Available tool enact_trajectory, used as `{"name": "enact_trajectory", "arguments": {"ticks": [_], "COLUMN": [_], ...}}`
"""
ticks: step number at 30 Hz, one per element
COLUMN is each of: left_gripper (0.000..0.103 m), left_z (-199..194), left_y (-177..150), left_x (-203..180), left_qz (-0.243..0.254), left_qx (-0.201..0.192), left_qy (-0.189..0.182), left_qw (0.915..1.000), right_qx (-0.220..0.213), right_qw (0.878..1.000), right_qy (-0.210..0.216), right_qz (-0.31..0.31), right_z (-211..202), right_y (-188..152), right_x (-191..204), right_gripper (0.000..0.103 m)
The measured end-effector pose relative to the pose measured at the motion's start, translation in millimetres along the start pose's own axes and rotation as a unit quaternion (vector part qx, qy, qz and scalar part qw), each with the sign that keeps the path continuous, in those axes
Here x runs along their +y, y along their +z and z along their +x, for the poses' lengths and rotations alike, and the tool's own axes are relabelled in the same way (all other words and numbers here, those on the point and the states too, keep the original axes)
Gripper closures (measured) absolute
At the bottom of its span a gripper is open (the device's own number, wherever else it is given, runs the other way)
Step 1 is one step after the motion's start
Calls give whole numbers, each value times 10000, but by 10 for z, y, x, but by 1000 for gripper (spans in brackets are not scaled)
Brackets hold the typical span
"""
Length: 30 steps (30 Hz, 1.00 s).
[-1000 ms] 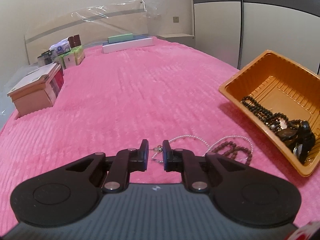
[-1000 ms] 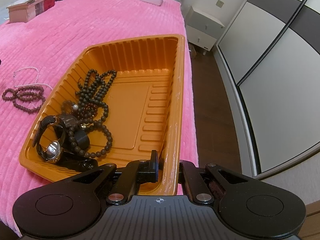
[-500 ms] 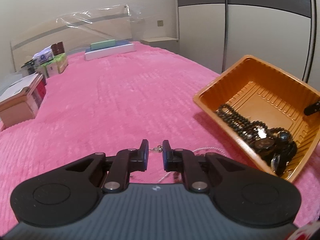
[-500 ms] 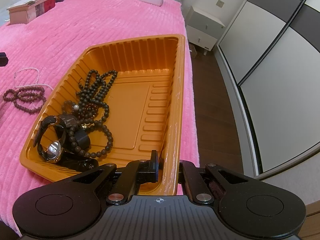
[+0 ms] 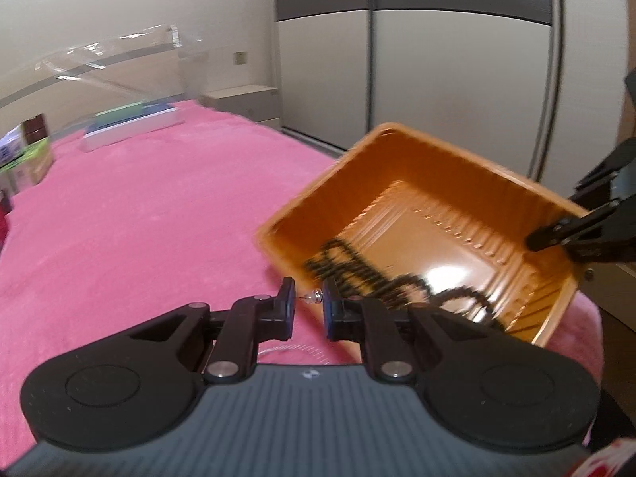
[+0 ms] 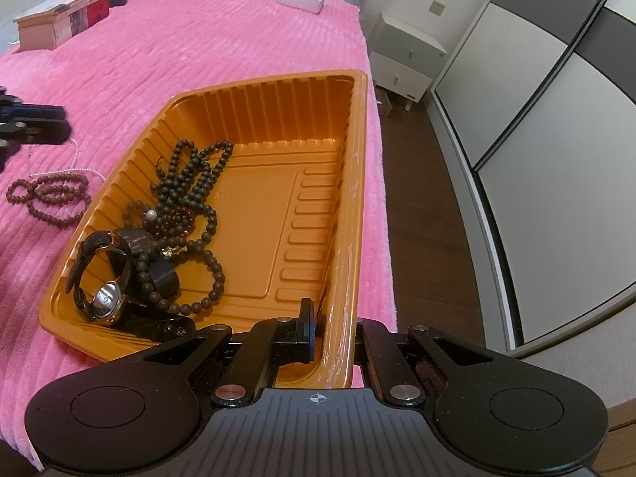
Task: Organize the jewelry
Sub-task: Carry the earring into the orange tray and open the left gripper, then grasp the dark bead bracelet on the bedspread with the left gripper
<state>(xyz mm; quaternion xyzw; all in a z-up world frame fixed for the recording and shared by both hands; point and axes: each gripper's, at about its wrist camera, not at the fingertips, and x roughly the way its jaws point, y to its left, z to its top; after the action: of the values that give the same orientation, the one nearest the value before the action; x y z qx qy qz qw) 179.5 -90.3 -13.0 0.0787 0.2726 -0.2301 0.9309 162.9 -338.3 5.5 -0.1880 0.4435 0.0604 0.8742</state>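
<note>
A ribbed orange plastic tray (image 6: 274, 183) on the pink plush bedspread (image 6: 222, 43) already holds most of the jewelry, and the sorting looks well past halfway. Nearest the right-wrist camera, the right gripper (image 6: 333, 328) is clamped on the tray's near right wall, one finger inside the wall and one outside, steadying it at the bed's edge. Inside the tray, at its near left corner, lies a black-strapped wristwatch with a silver case (image 6: 105, 282); just beyond it, long strands of dark round beads (image 6: 190, 198) spill toward the tray's middle, with a single white pearl (image 6: 150, 214) among them. The far half of the tray is bare.

Left of the tray, on the bedspread, a coiled brown wooden bead bracelet (image 6: 49, 196) waits, touching a thin white pearl strand (image 6: 73, 159) that rises from it to the left gripper (image 5: 306, 310). Its fingers are narrowed on a small clear bead (image 5: 316, 298) at that strand's end, held just short of the tray's left rim.

By this view, two pieces remain outside the tray: the strand in hand, judged next to go in, and the brown bracelet after it. Beyond the tray, boxes (image 6: 59, 26) line the bed's far side.
</note>
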Motion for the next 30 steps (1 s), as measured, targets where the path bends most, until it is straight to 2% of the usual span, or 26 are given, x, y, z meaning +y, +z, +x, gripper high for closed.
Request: {"name": "enact_trajectory", "arguments": {"ticks": [7,16,18,19,20,23,30], "left_gripper": [91,90,79,57,53,54,54], "left_z": [243,376,365,355,331,252,-88], "left_y": [72,76,65,49,24,-43,-326], "left_x": [-247,-379,-419,-435,-432,-329,158], "left_qz": [217,312,421,489,524,391,-14], "left_qx": [104,177,157,126,69,58,138], "left_qy": [-246,-423,-482,-443,-380,-291,376], "left_qw": [9994,9985,9978,9977,9979,9988,9992], "right_qx": [-16,-15,-10,-8,-8,-12,-18], "right_qw": [10000,10000,10000,10000,10000,10000,10000], "right_qy": [18,44,51,53,55,55,38], "right_qz": [18,43,48,48,49,48,63], "right_z": [0,6,9,8,6,7,5], "right_y": [0,-12,-16,-12,-17,-20,-26], "right_x": [3,-18,-30,-25,-34,-35,-35], "right_gripper": [99,99,99,99,99,99,98]}}
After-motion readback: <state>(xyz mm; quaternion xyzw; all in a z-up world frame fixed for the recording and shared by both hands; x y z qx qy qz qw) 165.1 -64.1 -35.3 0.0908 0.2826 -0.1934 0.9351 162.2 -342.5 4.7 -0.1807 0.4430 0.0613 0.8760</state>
